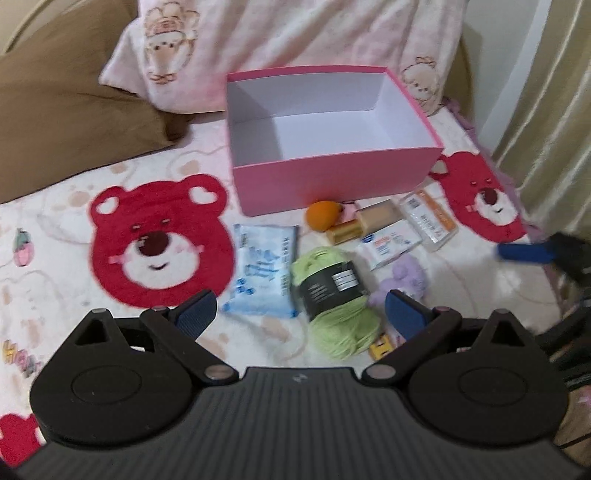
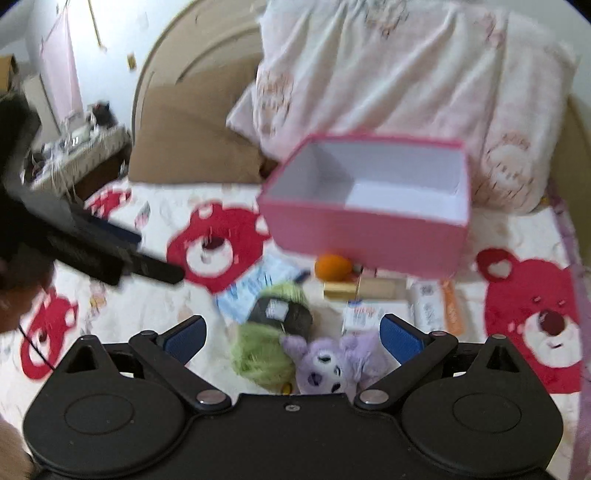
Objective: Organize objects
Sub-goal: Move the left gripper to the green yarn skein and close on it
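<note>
An empty pink box (image 1: 332,181) with a white inside stands on the bed; it also shows in the right wrist view (image 2: 365,236). In front of it lie a green yarn skein (image 1: 336,295), a blue tissue pack (image 1: 262,273), an orange ball (image 1: 323,216), a gold tube (image 1: 341,232), a tan block (image 1: 380,216), a white card pack (image 1: 388,245), a clear packet (image 1: 430,219) and a purple plush (image 2: 328,363). My left gripper (image 1: 299,314) is open above the yarn. My right gripper (image 2: 293,336) is open above the plush and yarn (image 2: 260,354).
The bedspread (image 1: 159,240) has red bear faces. A pink pillow (image 1: 295,33) and a brown cushion (image 1: 74,96) lie behind the box. A curtain (image 1: 546,110) hangs at the right. A cluttered bedside stand (image 2: 77,147) is at far left.
</note>
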